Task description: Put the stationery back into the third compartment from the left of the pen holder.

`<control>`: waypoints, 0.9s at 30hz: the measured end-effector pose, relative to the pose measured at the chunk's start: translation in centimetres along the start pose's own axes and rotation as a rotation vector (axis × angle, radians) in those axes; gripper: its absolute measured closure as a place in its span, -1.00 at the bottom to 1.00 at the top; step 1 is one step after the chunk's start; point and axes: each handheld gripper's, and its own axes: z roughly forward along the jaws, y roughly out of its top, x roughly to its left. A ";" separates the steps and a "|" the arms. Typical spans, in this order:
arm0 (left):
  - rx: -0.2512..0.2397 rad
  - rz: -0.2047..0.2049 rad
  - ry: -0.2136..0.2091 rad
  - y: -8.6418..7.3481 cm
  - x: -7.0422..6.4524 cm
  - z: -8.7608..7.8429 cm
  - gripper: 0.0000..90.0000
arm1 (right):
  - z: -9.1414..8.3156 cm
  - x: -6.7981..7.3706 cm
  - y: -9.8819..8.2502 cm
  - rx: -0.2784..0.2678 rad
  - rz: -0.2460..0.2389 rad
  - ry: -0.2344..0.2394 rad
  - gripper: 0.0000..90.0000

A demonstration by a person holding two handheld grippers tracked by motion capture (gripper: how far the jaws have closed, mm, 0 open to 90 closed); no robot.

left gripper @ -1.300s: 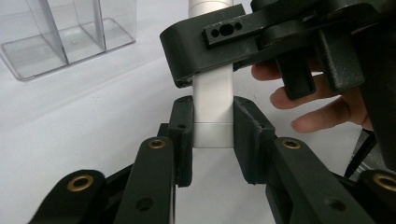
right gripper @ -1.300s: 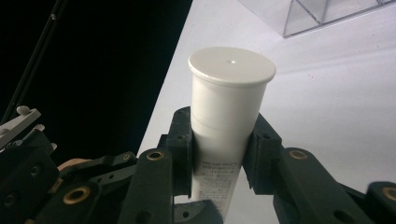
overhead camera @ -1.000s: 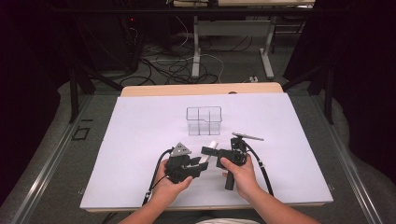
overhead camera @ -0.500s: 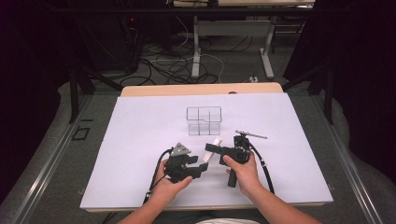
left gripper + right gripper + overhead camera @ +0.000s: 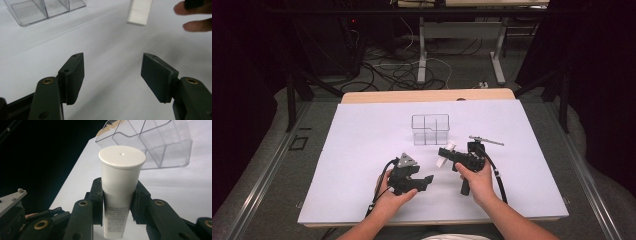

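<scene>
Right gripper view: the right gripper is clamped on a white tube, cap toward the clear box. Keep that squeeze firm and lower it upright into a compartment. The left gripper, just opening, holds nothing.

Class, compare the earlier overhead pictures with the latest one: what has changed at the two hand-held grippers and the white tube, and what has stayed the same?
The left gripper has just been opening its jaws; nothing lies between them, and it has let go of the white plastic tube. The right gripper stays clamped on that tube, which is now lifted a little toward the clear plastic divided box. The box and the white table sheet are unchanged.
</scene>
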 end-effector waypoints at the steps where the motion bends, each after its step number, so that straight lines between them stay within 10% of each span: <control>1: 0.004 0.006 0.006 0.0 0.1 0.0 -0.22 | 0.0 0.0 0.0 -0.008 -0.021 -0.015 0.51; 9: -0.012 0.040 0.075 0.1 0.7 -0.4 -0.28 | -0.1 0.5 0.5 -0.053 -0.162 -0.060 0.51; 27: -0.077 -0.097 0.135 0.3 3.2 -1.7 -0.57 | 1.0 2.8 3.0 -0.087 -0.350 -0.103 0.51</control>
